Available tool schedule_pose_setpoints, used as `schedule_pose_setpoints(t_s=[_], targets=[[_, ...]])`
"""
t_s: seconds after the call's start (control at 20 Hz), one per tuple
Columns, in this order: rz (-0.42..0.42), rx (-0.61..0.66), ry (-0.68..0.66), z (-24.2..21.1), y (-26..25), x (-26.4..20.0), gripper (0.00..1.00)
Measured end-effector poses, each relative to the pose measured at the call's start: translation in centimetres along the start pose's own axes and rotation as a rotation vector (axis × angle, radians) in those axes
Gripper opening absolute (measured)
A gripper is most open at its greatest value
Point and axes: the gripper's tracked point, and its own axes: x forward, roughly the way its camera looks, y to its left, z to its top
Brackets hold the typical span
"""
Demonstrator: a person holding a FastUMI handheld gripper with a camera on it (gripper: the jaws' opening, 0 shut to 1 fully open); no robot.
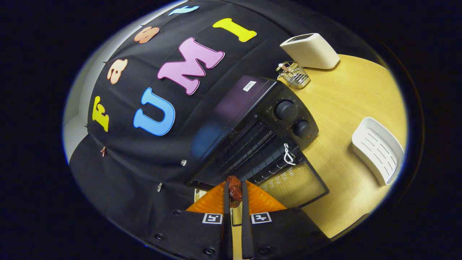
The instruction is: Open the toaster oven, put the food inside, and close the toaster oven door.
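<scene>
A black toaster oven (252,122) stands on the wooden table just ahead of my fingers, with two knobs (294,119) on its panel. Its glass door (296,182) hangs open and lies flat in front of the cavity, a white string loop (288,154) tied at its handle. The wire rack (249,155) inside shows through the opening. My gripper (235,193) is shut on a small reddish-brown piece of food (235,190), pinched between both fingertips and held near the left end of the oven's opening.
A white perforated tray (377,150) lies on the table to the right of the oven. Beyond the oven stand a small wire basket (294,75) and a cream slot toaster (310,50). Black cloth wall hangs behind and left.
</scene>
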Motion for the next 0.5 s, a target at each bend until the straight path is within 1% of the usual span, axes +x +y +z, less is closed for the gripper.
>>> schedule_pose_setpoints(t_s=[0.1, 0.3, 0.5], targets=[[0.005, 0.028, -0.035, -0.2, -0.1, 1.7, 0.14], [-0.020, 0.093, -0.105, 0.3, -1.2, 5.2, 0.14], [-0.031, 0.121, -0.144, 0.7, -1.4, 7.6, 0.14]])
